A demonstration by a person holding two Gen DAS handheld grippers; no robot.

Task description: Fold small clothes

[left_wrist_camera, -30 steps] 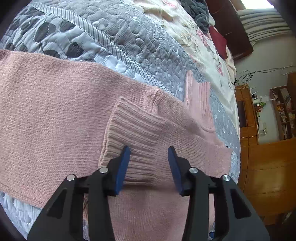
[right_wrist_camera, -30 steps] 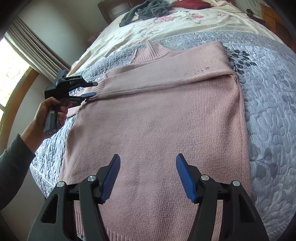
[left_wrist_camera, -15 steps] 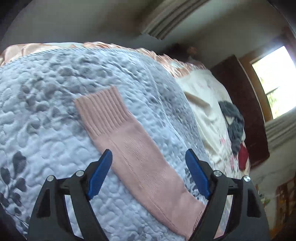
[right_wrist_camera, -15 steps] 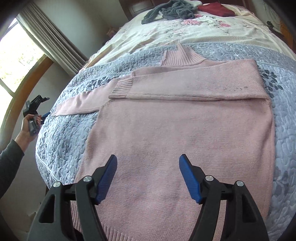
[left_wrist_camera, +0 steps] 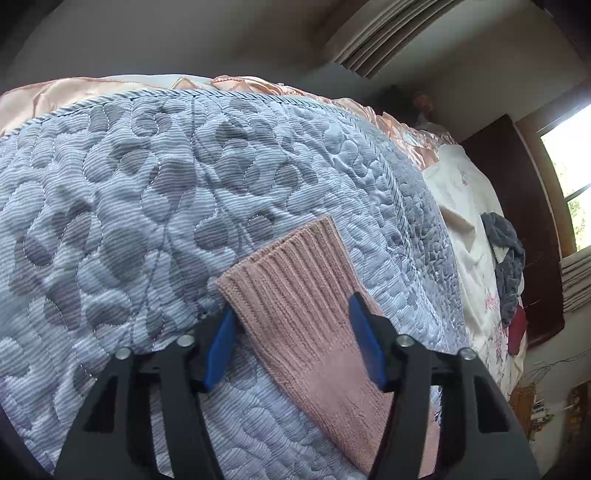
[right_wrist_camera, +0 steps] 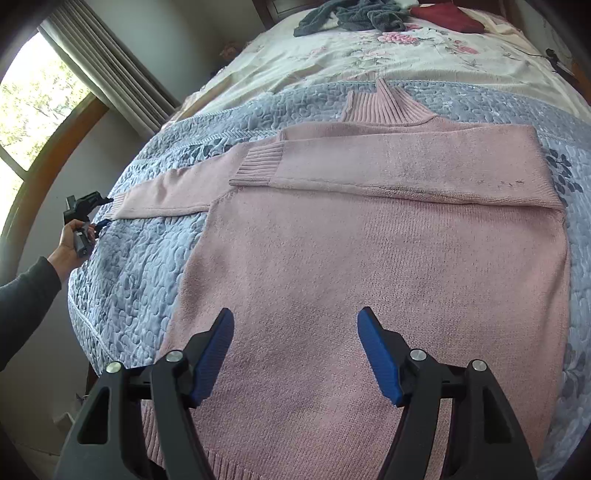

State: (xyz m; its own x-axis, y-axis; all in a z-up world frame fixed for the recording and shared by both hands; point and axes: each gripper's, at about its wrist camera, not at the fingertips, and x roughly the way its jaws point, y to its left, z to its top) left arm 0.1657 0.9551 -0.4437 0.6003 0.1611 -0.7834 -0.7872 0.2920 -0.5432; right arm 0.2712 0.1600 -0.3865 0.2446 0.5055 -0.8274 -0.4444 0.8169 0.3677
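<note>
A pink knit sweater (right_wrist_camera: 369, 266) lies flat on the bed. Its right sleeve is folded across the chest, with the ribbed cuff (right_wrist_camera: 258, 162) near the left shoulder. Its left sleeve (right_wrist_camera: 166, 195) stretches straight out to the left over the quilt. In the left wrist view that sleeve's ribbed cuff (left_wrist_camera: 291, 288) lies between the blue pads of my left gripper (left_wrist_camera: 291, 332), which is open and straddles it. My left gripper (right_wrist_camera: 90, 210), held in a hand, also shows small at the sleeve's end. My right gripper (right_wrist_camera: 295, 354) hovers open over the sweater's lower body.
A grey-blue quilt (right_wrist_camera: 140, 266) covers the near part of the bed, a floral sheet (right_wrist_camera: 369, 55) the far part. A grey garment (right_wrist_camera: 351, 14) and a dark red one (right_wrist_camera: 447, 14) lie by the headboard. A window with curtains (right_wrist_camera: 107, 74) is at left.
My left gripper left the folded cuff on the chest, swung out to the left sleeve's end, and closed in on that cuff. The right gripper backed off slightly.
</note>
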